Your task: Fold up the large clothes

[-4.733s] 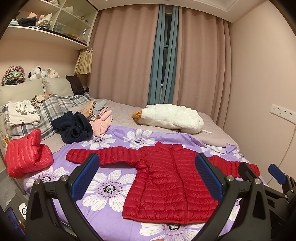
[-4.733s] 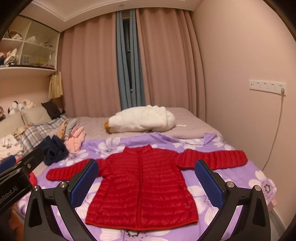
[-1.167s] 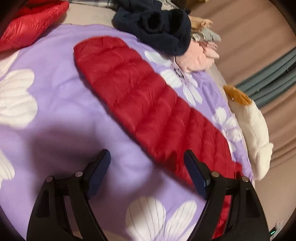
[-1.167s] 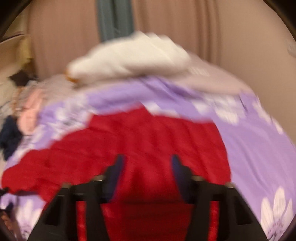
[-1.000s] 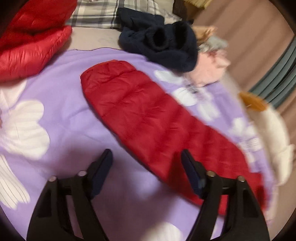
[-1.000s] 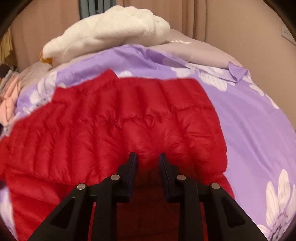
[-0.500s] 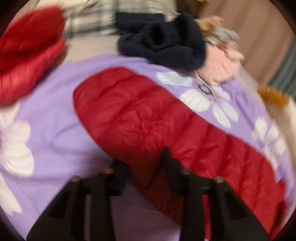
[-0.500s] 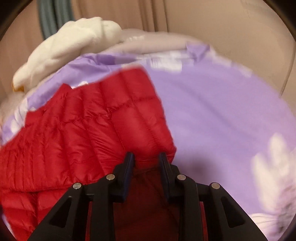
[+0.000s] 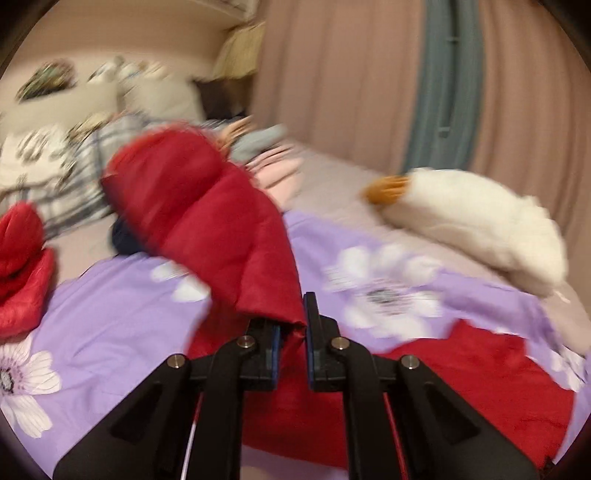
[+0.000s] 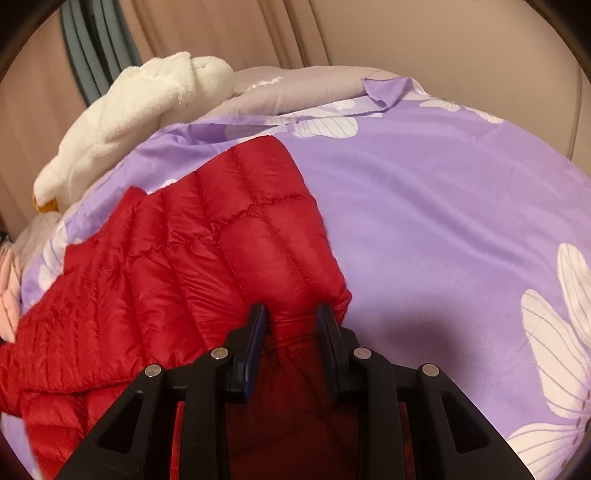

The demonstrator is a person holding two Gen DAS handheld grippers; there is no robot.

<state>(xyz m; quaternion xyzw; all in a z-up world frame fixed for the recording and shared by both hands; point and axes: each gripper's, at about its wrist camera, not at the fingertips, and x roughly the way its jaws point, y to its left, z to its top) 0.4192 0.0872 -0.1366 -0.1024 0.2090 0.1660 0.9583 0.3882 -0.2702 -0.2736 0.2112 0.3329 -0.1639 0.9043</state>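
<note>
The bed (image 9: 332, 184) filled most of the room, spread with a purple flowered sheet (image 10: 443, 206) over a greyish cover. Pinkish-beige curtains (image 9: 351, 81) hung behind it, with a strip of blue-grey curtain (image 9: 447, 74) between them. Pale pillows (image 9: 155, 96) leaned at the head under a plain peach wall (image 10: 461, 33), all in warm indoor light.
</note>
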